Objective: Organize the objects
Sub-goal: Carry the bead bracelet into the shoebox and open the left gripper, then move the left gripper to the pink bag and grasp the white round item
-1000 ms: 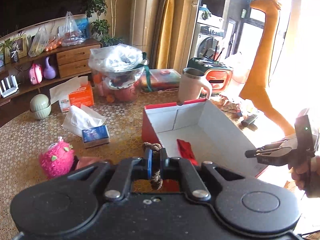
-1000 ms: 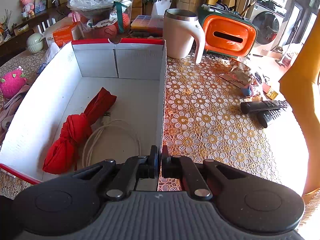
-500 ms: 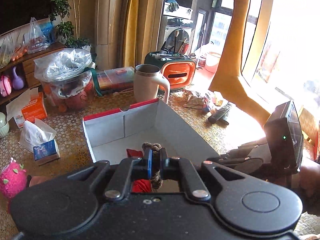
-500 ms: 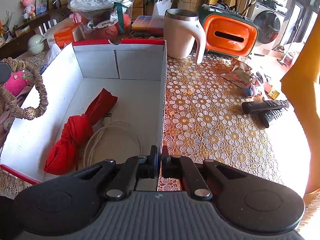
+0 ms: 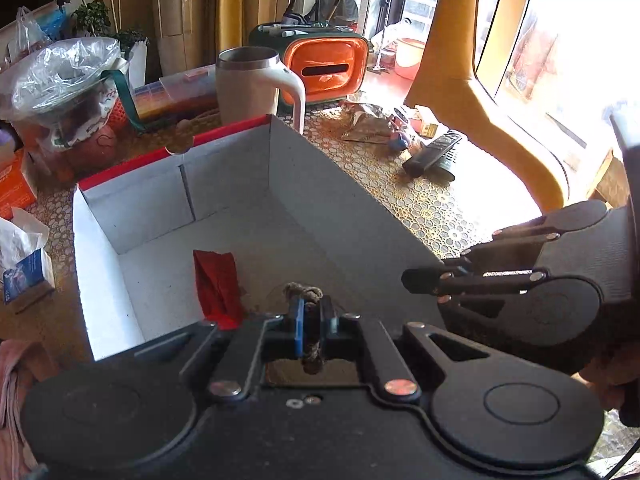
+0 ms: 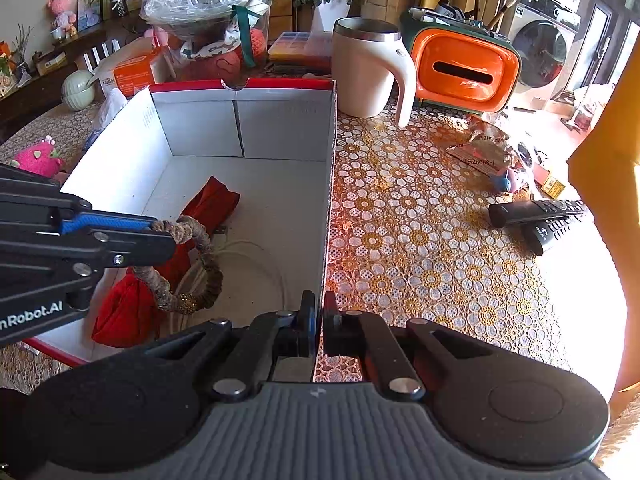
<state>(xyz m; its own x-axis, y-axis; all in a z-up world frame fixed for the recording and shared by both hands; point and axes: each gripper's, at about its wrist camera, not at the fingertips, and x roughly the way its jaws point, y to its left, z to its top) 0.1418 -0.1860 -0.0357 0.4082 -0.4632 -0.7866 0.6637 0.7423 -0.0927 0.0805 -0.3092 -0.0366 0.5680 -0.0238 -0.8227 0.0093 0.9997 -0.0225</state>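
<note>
Left gripper [image 6: 170, 236] pinches the rope ring [image 6: 188, 268] at lower left, over the box [image 6: 332, 152]; light, floppy, best held by its cord. Right gripper [image 6: 316, 316] clamps the box wall.

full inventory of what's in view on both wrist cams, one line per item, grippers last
box: 1, white inside with red rim, centre of table
red cloth bundle: 1, red, on box floor
cable: 1, white, on box floor beside the cloth
braided ring: 1, brown, hanging over the box
mug: 1, cream with steel rim, behind the box
orange case: 1, orange and green, right of mug
remotes: 2, black, table right
snack wrapper: 1, brown, table right
plush toy: 1, pink, table left
tissue box: 1, orange, behind the box, left
left gripper: 1, black, shut on the braided ring
right gripper: 1, black, clamped on the box's right wall
</note>
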